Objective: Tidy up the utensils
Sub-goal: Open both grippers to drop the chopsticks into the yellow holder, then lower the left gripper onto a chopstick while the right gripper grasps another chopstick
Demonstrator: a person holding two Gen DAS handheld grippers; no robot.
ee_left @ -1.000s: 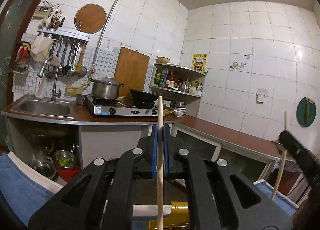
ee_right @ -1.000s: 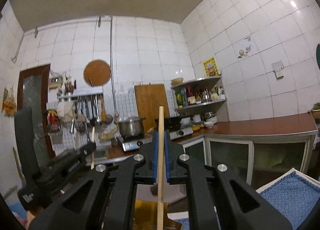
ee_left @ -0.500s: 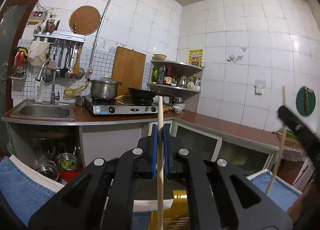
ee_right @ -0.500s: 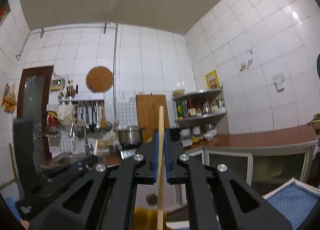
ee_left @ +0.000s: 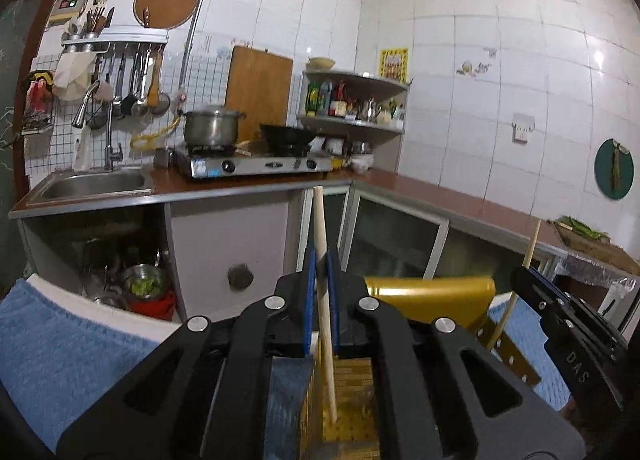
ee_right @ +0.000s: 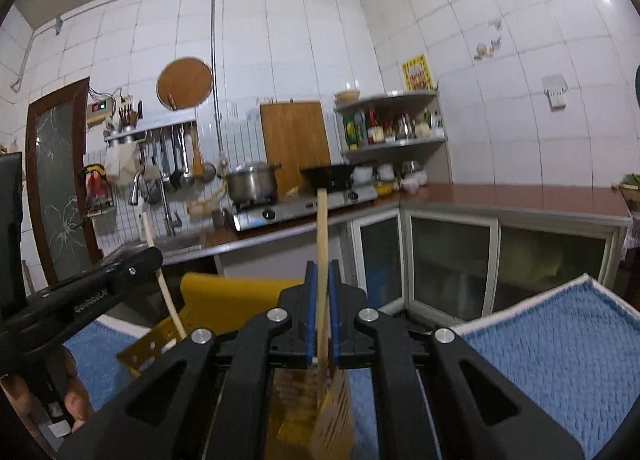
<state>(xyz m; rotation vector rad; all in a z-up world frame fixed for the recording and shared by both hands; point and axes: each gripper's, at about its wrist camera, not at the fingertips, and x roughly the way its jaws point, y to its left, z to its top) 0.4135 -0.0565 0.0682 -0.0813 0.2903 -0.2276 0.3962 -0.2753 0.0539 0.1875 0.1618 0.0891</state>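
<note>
Two chopsticks held upright over a gold holder.

Left wrist view: the left tool [ee_left: 321, 292] is clamped on a chopstick [ee_left: 325, 300], its lower end inside the gold holder [ee_left: 432, 296] beneath the tool. Right wrist view: the right tool [ee_right: 322, 304] is clamped on a second chopstick [ee_right: 322, 260], its lower end hidden below the tool.

Right gripper [ee_right: 322, 308], centre: fingers [ee_right: 311, 312] clamp an upright wooden chopstick [ee_right: 322, 260] above a yellow perforated holder [ee_right: 240, 296]. Blue towel [ee_right: 560, 348] right; left gripper [ee_right: 120, 272] left.
</note>
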